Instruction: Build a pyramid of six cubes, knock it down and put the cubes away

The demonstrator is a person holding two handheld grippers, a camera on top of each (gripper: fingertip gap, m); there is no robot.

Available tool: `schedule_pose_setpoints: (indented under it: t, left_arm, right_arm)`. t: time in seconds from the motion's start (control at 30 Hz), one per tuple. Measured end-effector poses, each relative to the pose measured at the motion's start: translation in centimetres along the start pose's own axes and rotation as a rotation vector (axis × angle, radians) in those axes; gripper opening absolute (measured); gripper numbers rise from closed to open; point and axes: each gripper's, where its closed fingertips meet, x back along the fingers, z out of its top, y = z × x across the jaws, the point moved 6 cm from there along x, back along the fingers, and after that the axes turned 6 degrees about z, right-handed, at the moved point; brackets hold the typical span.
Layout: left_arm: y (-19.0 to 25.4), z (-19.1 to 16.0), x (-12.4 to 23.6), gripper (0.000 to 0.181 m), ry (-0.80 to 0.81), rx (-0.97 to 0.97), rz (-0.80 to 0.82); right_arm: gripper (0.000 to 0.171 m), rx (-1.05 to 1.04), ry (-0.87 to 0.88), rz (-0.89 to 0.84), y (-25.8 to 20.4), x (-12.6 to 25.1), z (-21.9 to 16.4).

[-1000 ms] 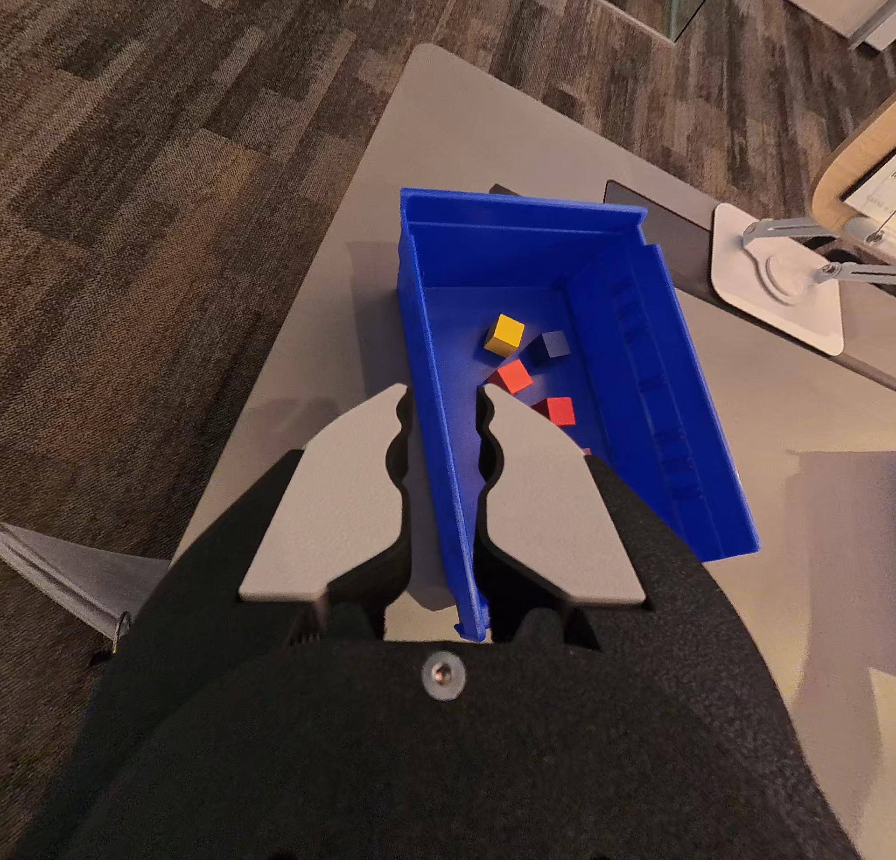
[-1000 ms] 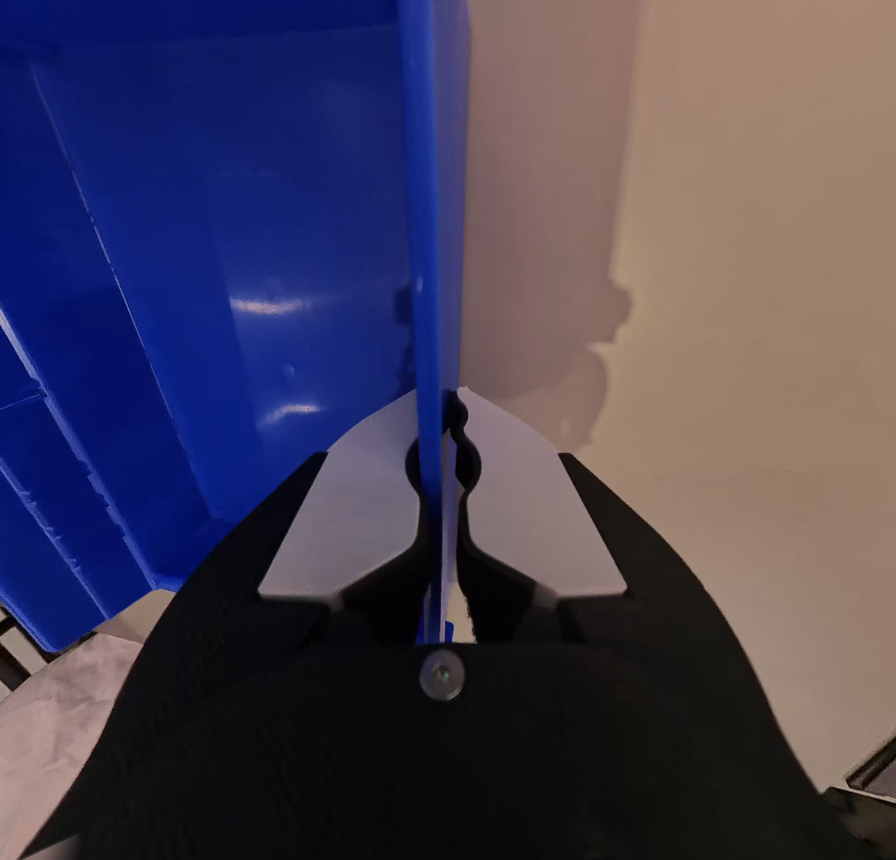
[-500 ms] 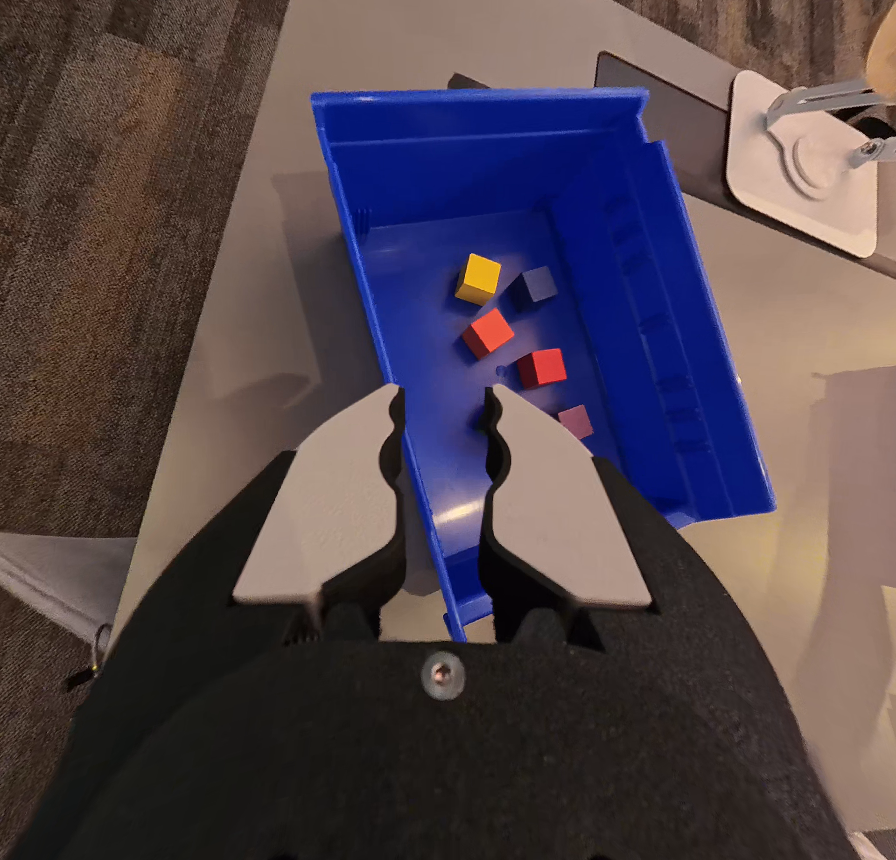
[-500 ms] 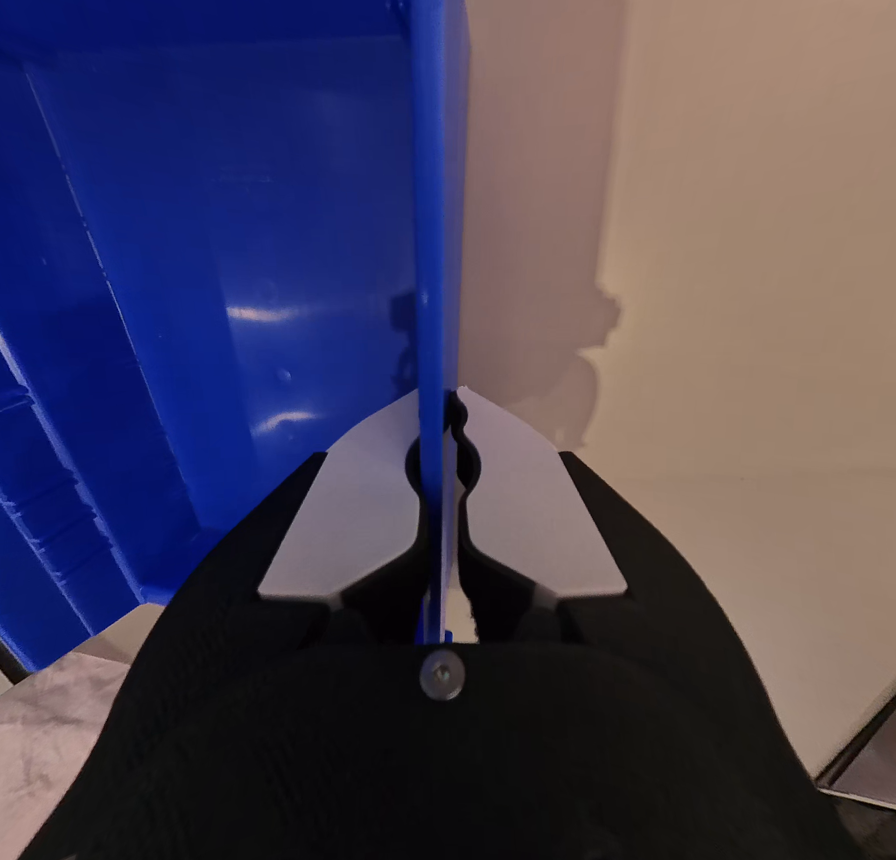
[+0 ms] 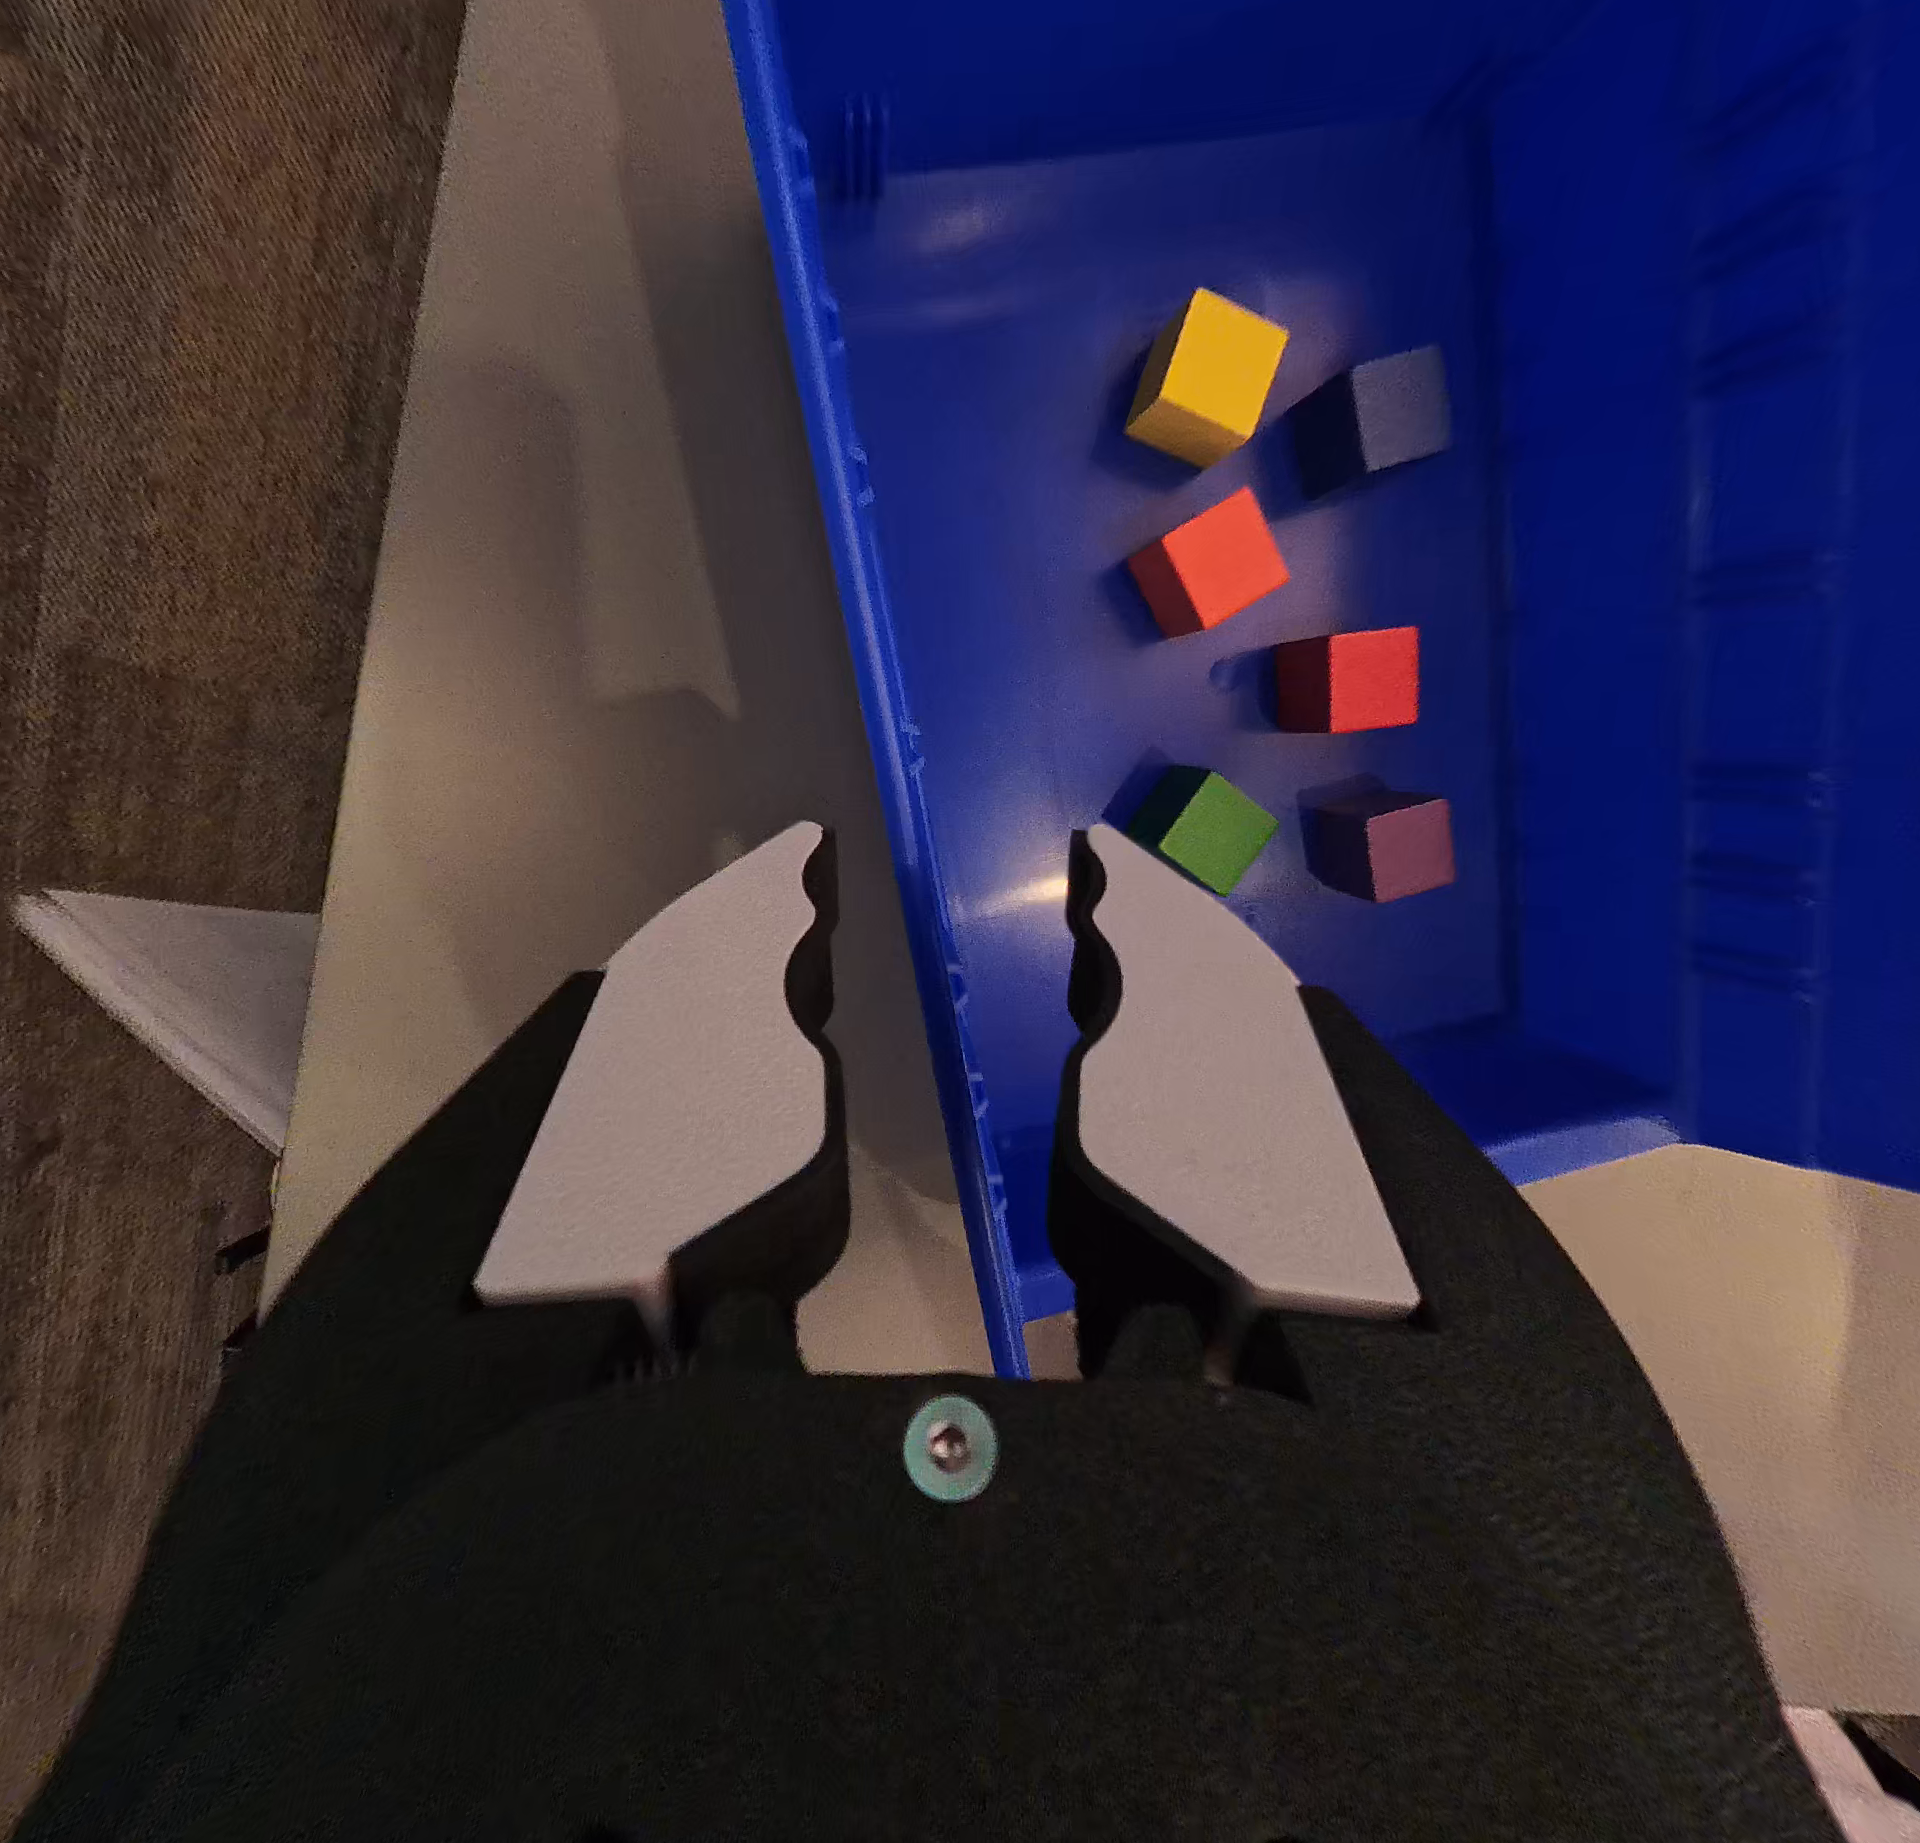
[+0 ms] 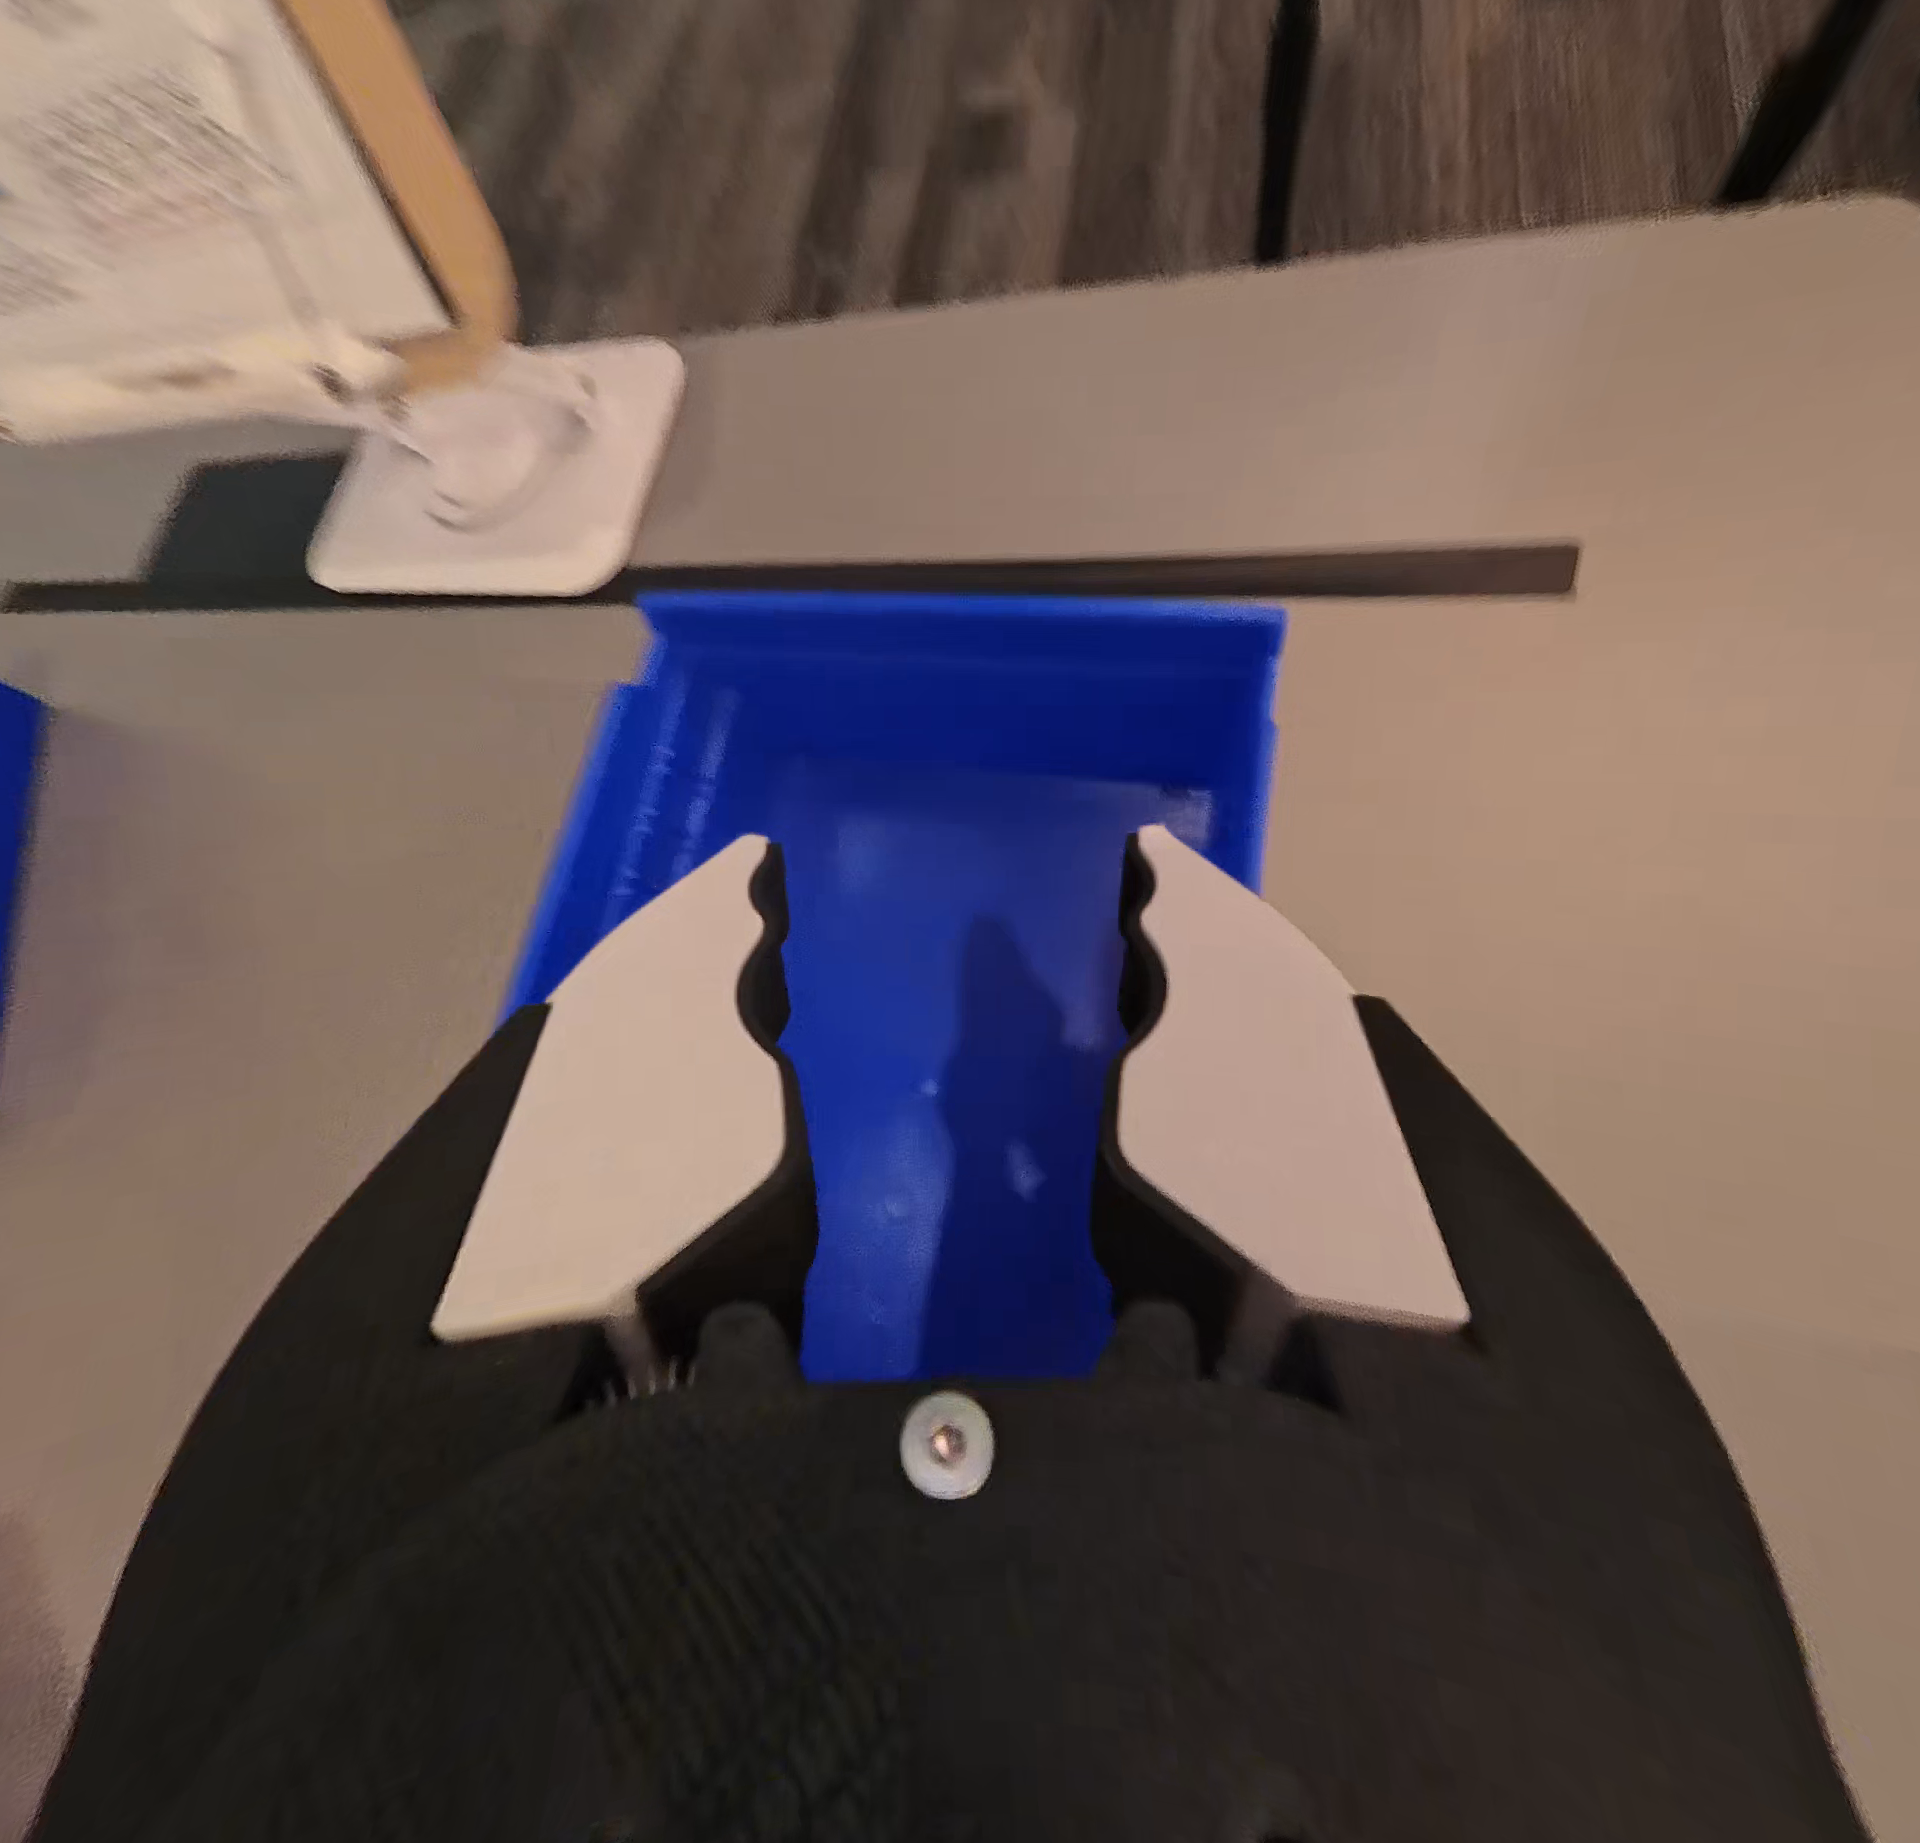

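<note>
- Left wrist view: the left gripper (image 5: 948, 863) stands with its jaws apart, straddling the side wall of the blue bin (image 5: 883, 588) without pinching it. Six cubes lie loose on the bin's floor: yellow cube (image 5: 1210, 375), navy cube (image 5: 1382, 417), orange cube (image 5: 1210, 559), red cube (image 5: 1351, 678), green cube (image 5: 1205, 827), purple cube (image 5: 1387, 843).
- Right wrist view: the right gripper (image 6: 948, 848) hangs wide apart, holding nothing, above a second blue bin (image 6: 956, 650) on the grey table (image 6: 1558, 754); a white stand base (image 6: 499, 484) sits beyond.

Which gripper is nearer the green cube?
Left. Left gripper straddles the cube bin wall, one fingertip beside the green cube. Right gripper hangs over a blue bin showing no cubes.
</note>
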Motion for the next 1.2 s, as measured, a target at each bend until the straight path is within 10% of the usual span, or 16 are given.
schedule_pose_setpoints:
  t: [0.17, 0.7, 1.2]
  left_arm:
    - [-0.1, -0.8, -1.7, 0.006, -0.119, -0.032, 0.047]
    - [2.9, 2.7, -3.7, 0.014, 0.035, -0.528, 0.096]
    - [5.5, 3.2, -4.0, 0.012, 0.056, -0.592, 0.016]
  right_arm:
    - [0.062, 0.072, 0.105, 0.137, -3.8, 1.4, 0.8]
    - [0.061, 0.093, 0.006, 0.239, -4.8, -2.1, -0.6]
    - [0.061, 0.093, -0.049, 0.239, -4.9, -3.3, -1.4]
